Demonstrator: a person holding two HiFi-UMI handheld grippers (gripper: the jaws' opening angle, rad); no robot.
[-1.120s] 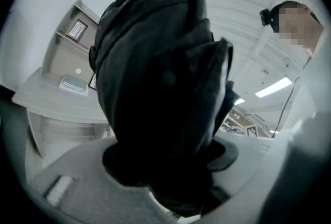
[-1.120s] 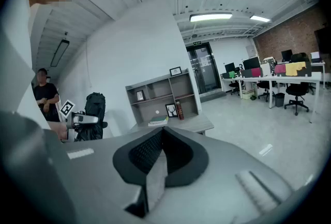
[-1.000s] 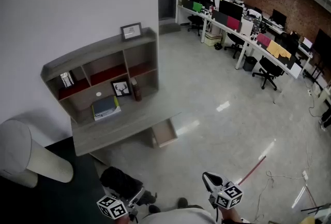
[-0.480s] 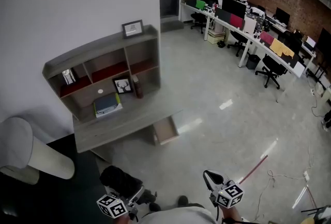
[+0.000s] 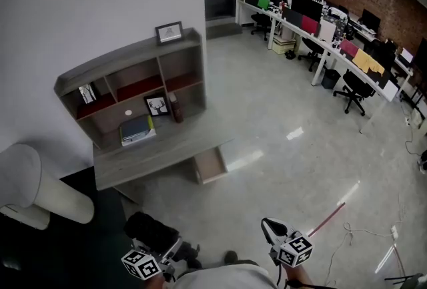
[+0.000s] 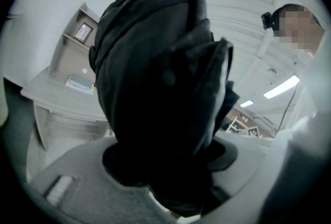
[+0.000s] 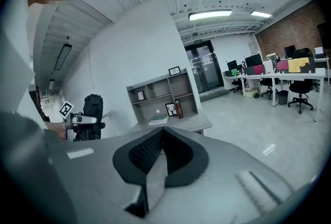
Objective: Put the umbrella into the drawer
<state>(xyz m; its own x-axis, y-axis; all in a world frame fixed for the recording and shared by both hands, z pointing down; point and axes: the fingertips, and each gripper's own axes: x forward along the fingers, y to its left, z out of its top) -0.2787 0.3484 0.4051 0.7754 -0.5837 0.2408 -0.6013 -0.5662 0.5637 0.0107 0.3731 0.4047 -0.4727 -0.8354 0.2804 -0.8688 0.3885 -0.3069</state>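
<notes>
My left gripper (image 5: pixel 168 249) at the bottom of the head view is shut on a black folded umbrella (image 5: pixel 150 231). The umbrella (image 6: pixel 160 88) fills the left gripper view and hides the jaws. The right gripper view catches the umbrella (image 7: pixel 93 114) in the left gripper (image 7: pixel 83 120). My right gripper (image 5: pixel 270 227) is shut with nothing in it, its dark pads (image 7: pixel 150 148) meeting at the tip. The grey desk (image 5: pixel 160 154) with its shelf unit stands ahead. Its drawer (image 5: pixel 210 166) hangs open under the right end of the desk.
The shelf unit (image 5: pixel 133 87) holds picture frames, books and a bottle. A cream cushioned roll (image 5: pixel 40 191) lies at the left on a dark carpet (image 5: pixel 80 234). A red and white stick (image 5: pixel 327 217) lies on the floor. Office desks and chairs (image 5: pixel 333 47) line the far right.
The desk and shelf have shifted slightly in the head view. Both grippers keep their pose, and the umbrella stays held in the left one.
</notes>
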